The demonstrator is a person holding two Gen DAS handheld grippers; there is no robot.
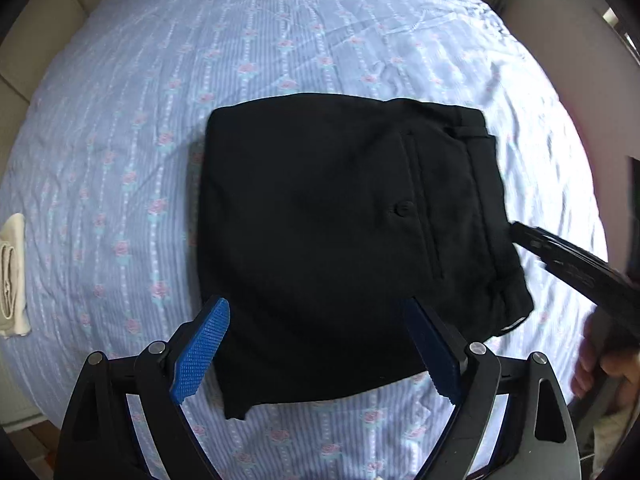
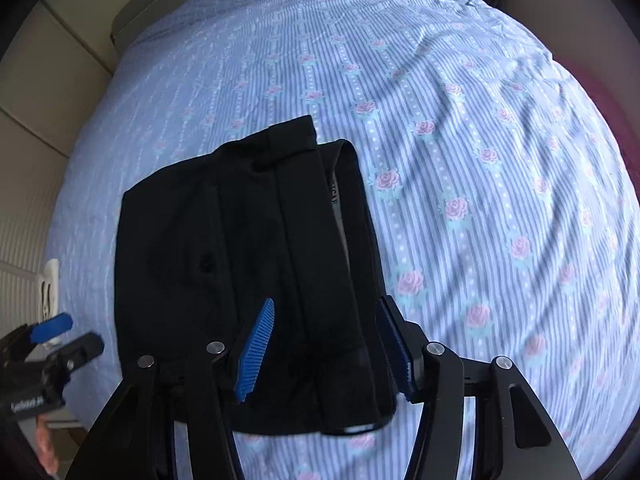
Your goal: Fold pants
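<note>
Black pants (image 1: 332, 232) lie folded into a compact rectangle on the bed, back pocket button up and waistband to the right. My left gripper (image 1: 316, 348) is open, its blue pads hovering over the near edge of the pants. In the right wrist view the pants (image 2: 224, 264) fill the lower left, the waistband edge running toward me. My right gripper (image 2: 324, 348) is open, its pads straddling the waistband end without closing on it. The right gripper also shows in the left wrist view (image 1: 576, 268) at the waistband's right side. The left gripper appears in the right wrist view (image 2: 60, 340).
The bed has a blue striped sheet with pink roses (image 1: 280, 40). A folded cream cloth (image 1: 14, 276) lies at the bed's left edge. A wall and cabinet fronts (image 2: 48, 80) stand beyond the bed's left side.
</note>
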